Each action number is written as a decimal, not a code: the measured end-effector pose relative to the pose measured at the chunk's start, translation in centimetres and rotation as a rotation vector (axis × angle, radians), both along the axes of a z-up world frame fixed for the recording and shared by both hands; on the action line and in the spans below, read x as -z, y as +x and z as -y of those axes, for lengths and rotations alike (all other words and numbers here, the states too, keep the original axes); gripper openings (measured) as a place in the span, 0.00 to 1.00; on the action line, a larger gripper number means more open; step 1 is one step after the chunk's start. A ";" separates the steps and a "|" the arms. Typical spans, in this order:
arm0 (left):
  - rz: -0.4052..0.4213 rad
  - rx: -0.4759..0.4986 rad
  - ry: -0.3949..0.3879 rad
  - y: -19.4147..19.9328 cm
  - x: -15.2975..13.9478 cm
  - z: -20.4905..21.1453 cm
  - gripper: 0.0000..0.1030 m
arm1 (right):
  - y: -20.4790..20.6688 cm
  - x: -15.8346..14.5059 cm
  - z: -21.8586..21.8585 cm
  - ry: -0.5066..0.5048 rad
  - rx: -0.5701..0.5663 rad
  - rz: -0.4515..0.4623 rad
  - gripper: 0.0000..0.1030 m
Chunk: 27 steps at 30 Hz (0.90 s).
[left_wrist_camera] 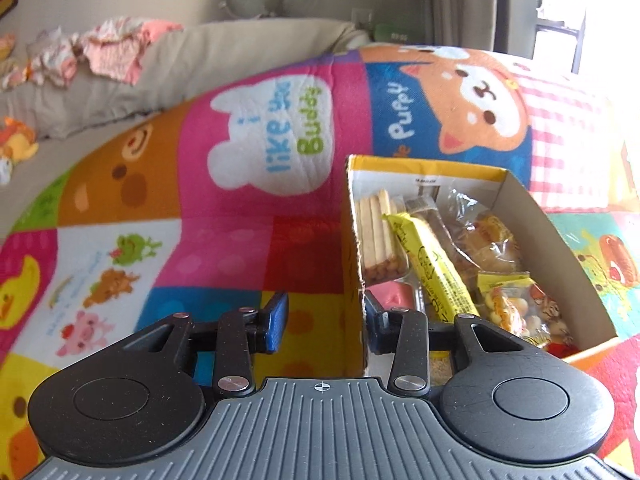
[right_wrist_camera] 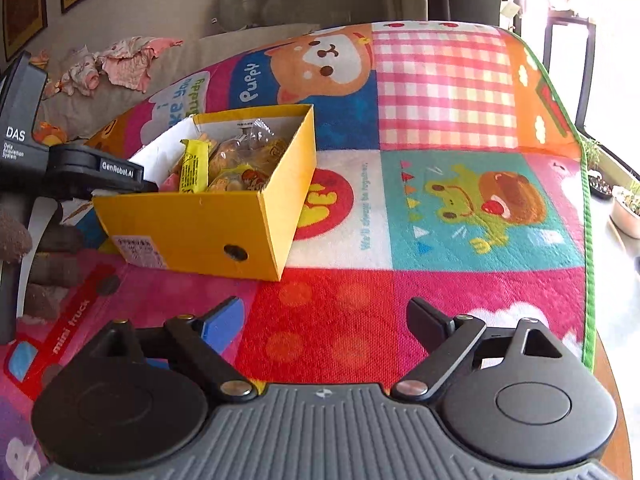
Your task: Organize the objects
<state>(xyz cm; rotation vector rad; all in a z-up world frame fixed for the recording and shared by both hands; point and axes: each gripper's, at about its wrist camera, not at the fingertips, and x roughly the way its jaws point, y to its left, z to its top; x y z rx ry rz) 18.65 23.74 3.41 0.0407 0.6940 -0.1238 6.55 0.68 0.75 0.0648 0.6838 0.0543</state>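
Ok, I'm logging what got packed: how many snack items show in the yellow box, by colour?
Yellow: 2, a long bar and a small packet
Clear bag: 1
Beige stick pack: 1
Pink item: 1
Total: 5 in view in the box; others may lie underneath.

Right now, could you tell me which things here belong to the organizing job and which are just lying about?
Job: yellow box; yellow snack bar, clear snack bags and biscuit sticks inside it; left gripper straddling its wall.
Lying about: play mat, pink clothes, plush toy.
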 end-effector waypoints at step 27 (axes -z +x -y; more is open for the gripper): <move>0.074 0.126 0.023 -20.1 5.2 3.0 0.42 | -8.7 2.7 -1.1 -0.084 0.077 -0.020 1.00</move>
